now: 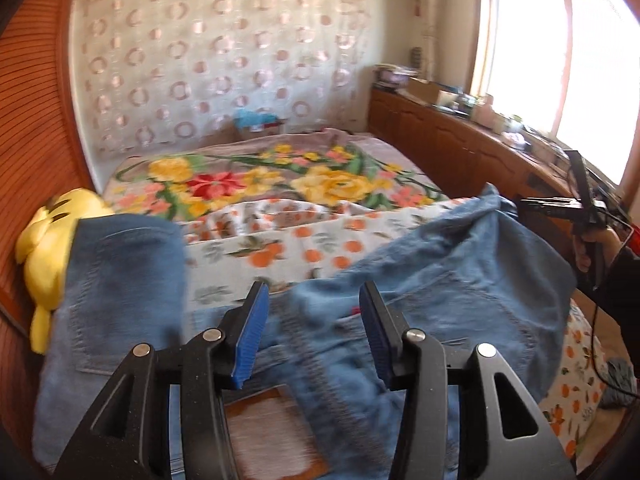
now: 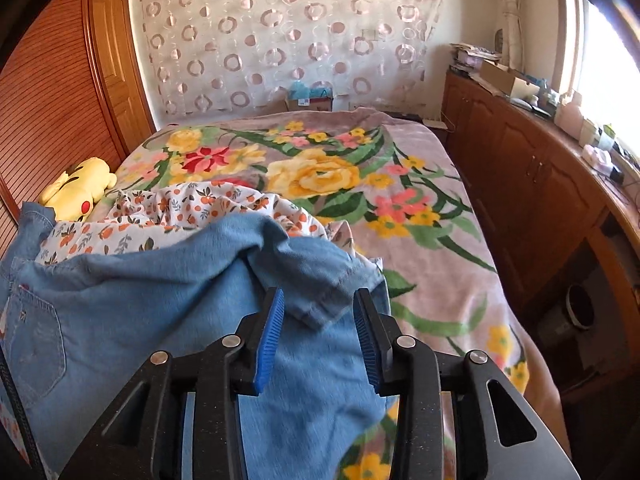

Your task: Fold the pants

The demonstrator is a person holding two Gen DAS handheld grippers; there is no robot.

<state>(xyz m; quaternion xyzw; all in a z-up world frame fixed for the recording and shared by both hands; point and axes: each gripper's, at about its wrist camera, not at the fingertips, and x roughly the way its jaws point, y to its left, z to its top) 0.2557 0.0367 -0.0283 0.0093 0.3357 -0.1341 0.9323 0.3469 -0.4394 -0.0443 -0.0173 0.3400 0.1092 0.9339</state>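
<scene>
Blue denim pants (image 2: 168, 304) lie rumpled across a bed (image 2: 420, 208) with a flowered blanket. The left claw (image 1: 314, 332) and right claw (image 2: 318, 336) hover above the fabric, both partly open, gripping nothing. A cardboard box (image 2: 308, 103) of blue items stands beyond the bed.

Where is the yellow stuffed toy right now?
The yellow stuffed toy lies at the bed's left edge in both views, against the slatted wooden wall, just beyond the jeans.
</scene>
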